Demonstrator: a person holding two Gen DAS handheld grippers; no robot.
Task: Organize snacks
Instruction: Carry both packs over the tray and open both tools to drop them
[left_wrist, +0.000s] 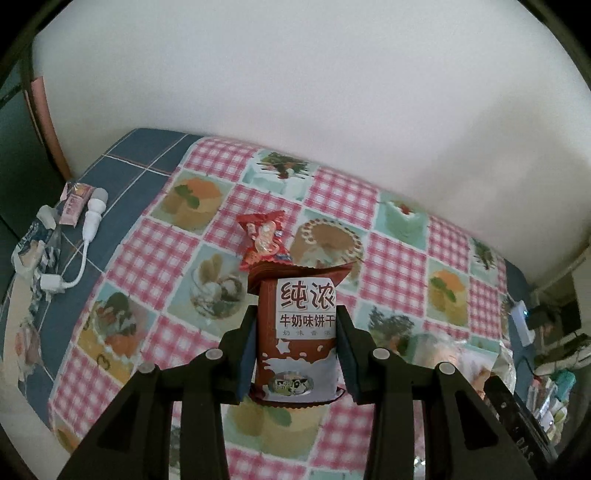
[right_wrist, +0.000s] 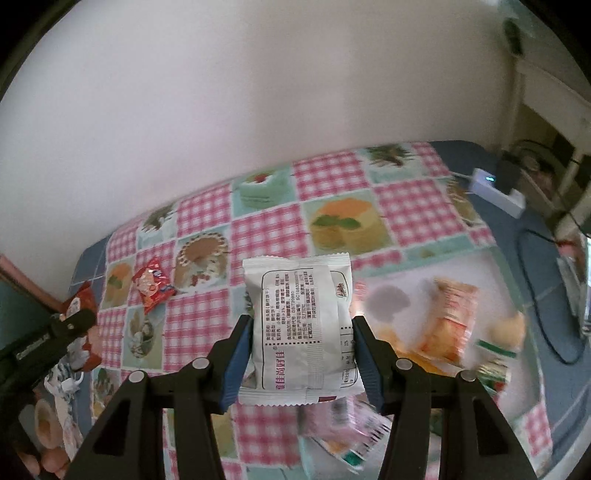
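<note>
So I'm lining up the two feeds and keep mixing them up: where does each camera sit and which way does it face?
Left wrist: on the left gripper, looking down its fingers at the brown biscuit packet it clamps, over the checked tablecloth.
Right wrist: on the right gripper, clamping a white snack packet; the left gripper shows at the left edge.
Shared: the tablecloth, red snack packet, white wall.

A brown-and-white milk-biscuit packet (left_wrist: 295, 332) stands upright, pinched at its sides; a white foil packet (right_wrist: 301, 328) likewise (printed back showing); a red sweet wrapper (left_wrist: 264, 240) lies on the cloth.
</note>
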